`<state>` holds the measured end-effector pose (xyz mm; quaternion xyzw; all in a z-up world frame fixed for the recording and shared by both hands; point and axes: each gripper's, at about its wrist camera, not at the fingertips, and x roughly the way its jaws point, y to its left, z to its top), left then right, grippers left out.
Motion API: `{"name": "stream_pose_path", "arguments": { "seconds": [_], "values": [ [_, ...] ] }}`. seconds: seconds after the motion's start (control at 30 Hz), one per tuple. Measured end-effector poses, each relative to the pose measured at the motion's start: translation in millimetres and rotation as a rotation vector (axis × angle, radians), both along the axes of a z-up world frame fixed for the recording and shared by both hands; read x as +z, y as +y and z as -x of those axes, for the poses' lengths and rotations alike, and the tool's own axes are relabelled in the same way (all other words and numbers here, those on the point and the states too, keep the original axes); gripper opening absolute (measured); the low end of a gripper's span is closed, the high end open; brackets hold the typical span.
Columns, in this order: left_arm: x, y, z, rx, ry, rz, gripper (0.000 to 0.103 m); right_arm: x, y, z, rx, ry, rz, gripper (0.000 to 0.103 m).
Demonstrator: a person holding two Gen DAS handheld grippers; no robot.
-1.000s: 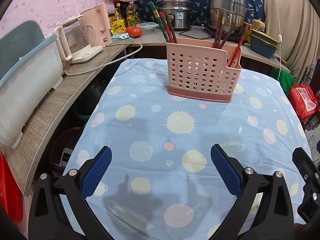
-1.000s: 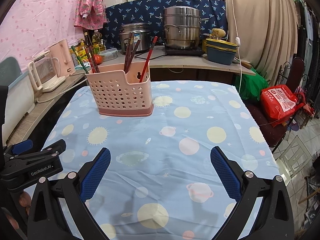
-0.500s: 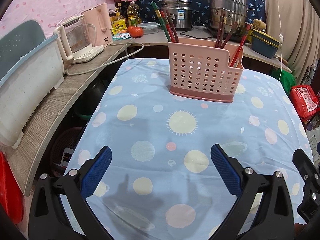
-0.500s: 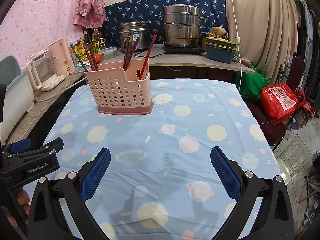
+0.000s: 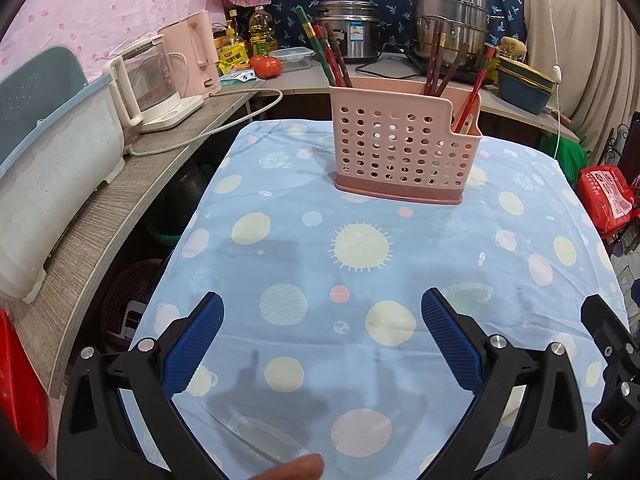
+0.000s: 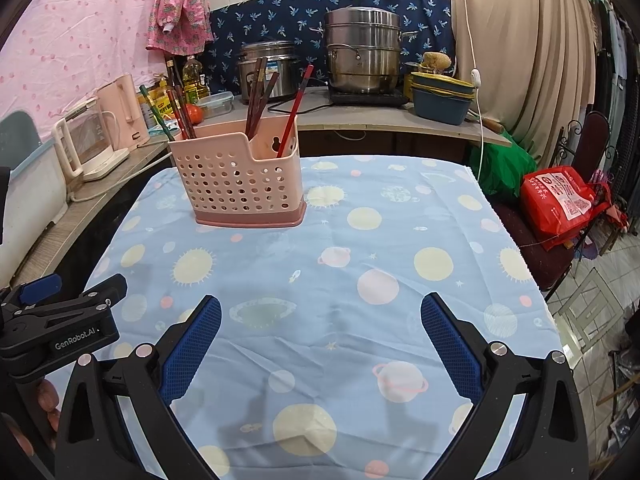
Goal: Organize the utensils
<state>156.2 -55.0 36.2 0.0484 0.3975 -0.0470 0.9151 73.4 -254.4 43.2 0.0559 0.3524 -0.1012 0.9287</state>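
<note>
Blue-padded left tool (image 5: 322,336) and right tool (image 6: 320,338) both gape wide, empty, over the bench (image 6: 436,216). Farther on — pink perforated caddy (image 5: 404,152), upright, chopsticks (image 5: 438,66) standing in its compartments. Sticks likely light, stiff, slick lacquer — pinch one mid-shaft above the rim. Caddy looks light; may tip.

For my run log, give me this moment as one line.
left gripper: open, empty | right gripper: open, empty | pink utensil caddy: upright on tablecloth, chopsticks inside | loose utensils on cloth: none visible
</note>
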Motion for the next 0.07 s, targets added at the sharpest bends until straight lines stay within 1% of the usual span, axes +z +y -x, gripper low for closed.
{"name": "stream_pose_path", "arguments": {
  "seconds": [0.07],
  "values": [
    [-0.2, -0.3, -0.2, -0.003, 0.000, 0.000, 0.095, -1.5, -0.3, 0.1, -0.001, 0.001, 0.000, 0.096]
  ]
}}
